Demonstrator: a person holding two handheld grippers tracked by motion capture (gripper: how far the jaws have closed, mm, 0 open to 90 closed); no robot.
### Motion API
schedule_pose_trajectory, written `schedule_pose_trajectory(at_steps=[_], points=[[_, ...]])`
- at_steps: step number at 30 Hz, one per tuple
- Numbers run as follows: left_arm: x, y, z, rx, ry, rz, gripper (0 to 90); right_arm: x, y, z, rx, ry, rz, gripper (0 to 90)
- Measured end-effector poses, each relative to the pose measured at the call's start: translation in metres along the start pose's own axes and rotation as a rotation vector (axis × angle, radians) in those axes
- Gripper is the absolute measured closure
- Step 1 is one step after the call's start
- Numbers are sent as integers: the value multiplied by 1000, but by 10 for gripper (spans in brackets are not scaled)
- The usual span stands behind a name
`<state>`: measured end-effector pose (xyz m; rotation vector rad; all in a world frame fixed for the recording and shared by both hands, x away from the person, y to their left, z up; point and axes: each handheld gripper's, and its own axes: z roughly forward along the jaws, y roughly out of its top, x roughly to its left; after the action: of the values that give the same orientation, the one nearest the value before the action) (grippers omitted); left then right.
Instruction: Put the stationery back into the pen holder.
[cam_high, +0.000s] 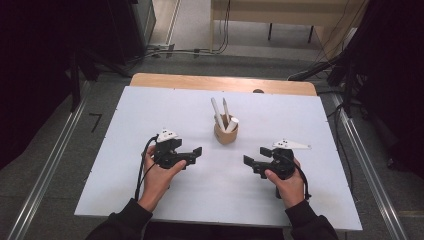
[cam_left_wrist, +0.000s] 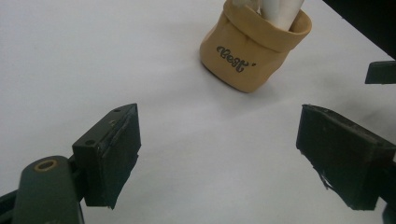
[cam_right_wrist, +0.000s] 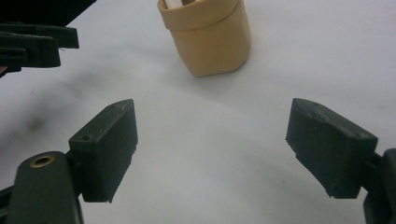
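The pouch (cam_left_wrist: 252, 51) was tan with dark script lettering on its side. White pens (cam_high: 222, 114) stood in it. The table (cam_high: 150, 115) was white, the grippers' jaws black.

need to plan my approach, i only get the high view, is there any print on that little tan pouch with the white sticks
Observer: Yes, the tan soft fabric pouch carries dark script lettering on the side facing the left tongs.
Operator: any print on the right side
Observer: None; the face toward the right tongs is plain tan.
Operator: anything caught in the tongs
Observer: No, both stand wide open over the bare white table sheet.
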<state>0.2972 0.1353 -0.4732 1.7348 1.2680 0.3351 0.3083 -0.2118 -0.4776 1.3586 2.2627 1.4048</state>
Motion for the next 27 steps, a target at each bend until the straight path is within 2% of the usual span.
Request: schedule_pose_trajectory(at_steps=[7, 13, 27], points=[[8, -5, -9, -4, 13, -9, 150, -5, -4, -5, 0, -16, 7, 151], [17, -8, -18, -10, 27, -25, 150, -8, -5, -12, -7, -58, -6, 151], [37, -16, -36, -27, 76, -46, 150, -26, -12, -33, -28, -111, 31, 150]])
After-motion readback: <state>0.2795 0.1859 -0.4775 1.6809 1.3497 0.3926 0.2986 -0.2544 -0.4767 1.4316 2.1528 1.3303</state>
